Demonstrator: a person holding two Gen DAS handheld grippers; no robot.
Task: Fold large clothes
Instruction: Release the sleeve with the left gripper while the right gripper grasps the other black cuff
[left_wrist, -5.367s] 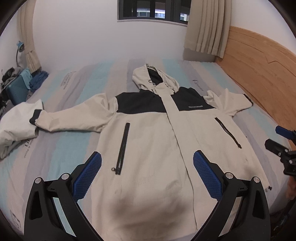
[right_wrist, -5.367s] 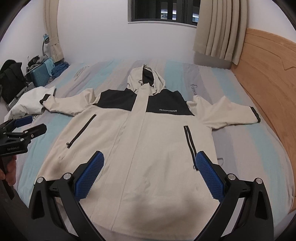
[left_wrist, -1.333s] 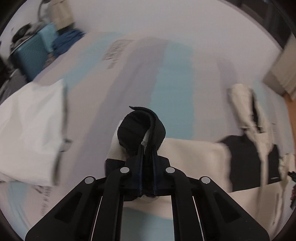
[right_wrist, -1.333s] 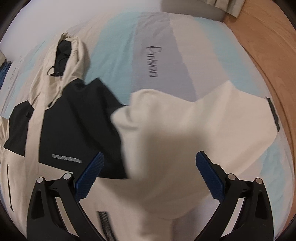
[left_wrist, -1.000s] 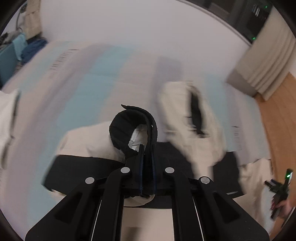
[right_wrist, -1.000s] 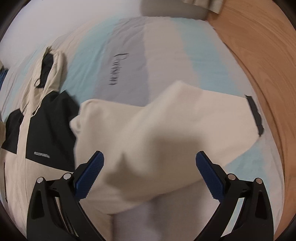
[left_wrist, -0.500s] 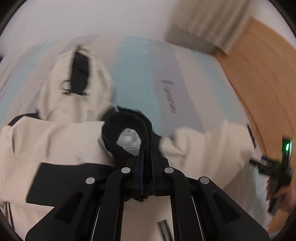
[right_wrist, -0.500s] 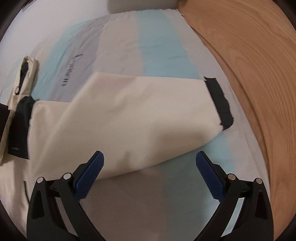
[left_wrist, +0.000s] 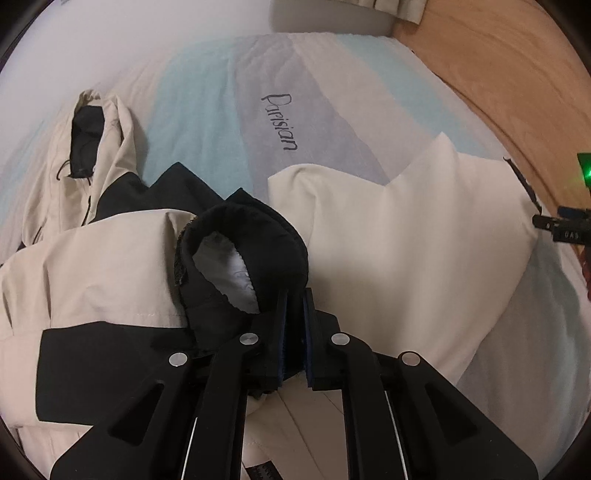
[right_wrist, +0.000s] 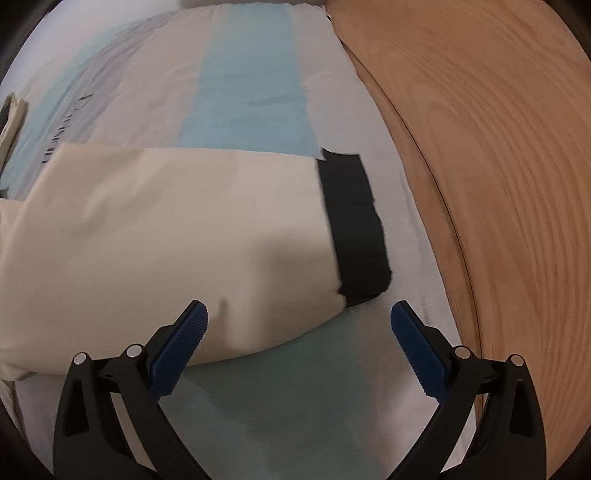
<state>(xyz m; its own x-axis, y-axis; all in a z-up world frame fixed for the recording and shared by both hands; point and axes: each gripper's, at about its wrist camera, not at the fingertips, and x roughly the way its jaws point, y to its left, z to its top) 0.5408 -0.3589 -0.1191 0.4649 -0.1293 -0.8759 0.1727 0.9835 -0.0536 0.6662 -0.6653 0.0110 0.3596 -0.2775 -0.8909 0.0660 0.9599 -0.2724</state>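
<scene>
Holding the black cuff (left_wrist: 242, 254) of one sleeve, our left gripper (left_wrist: 293, 332) has its jaws pinched together on the fabric, and we carry that sleeve across the chest of the jacket (left_wrist: 92, 280) so that it lies over the body rather than sticking out toward the far side of the bed (left_wrist: 229, 92). We judge this to be the first sleeve fold: a cream band of sleeve lies over the black shoulder panel, and the cuff stands open above the jaws, showing its pale lining. The jacket lies spread flat on the bed, its hood (left_wrist: 94, 147) pointing toward the wall end

Our right gripper (right_wrist: 297, 338) hangs with its jaws wide and nothing between them, low over the other sleeve (right_wrist: 177, 229), which runs out toward the bed edge beside the wooden headboard (right_wrist: 498, 184). Its black cuff (right_wrist: 351, 225) ends close to that edge. We keep the blue pads (right_wrist: 415, 343) spread here because, as we read it, this sleeve end is the next thing to pinch and bring inward over the first

The sleeve fabric looks smooth and a little puffed, so a grip on the cuff band should hold better than one on the loose cream cloth
</scene>
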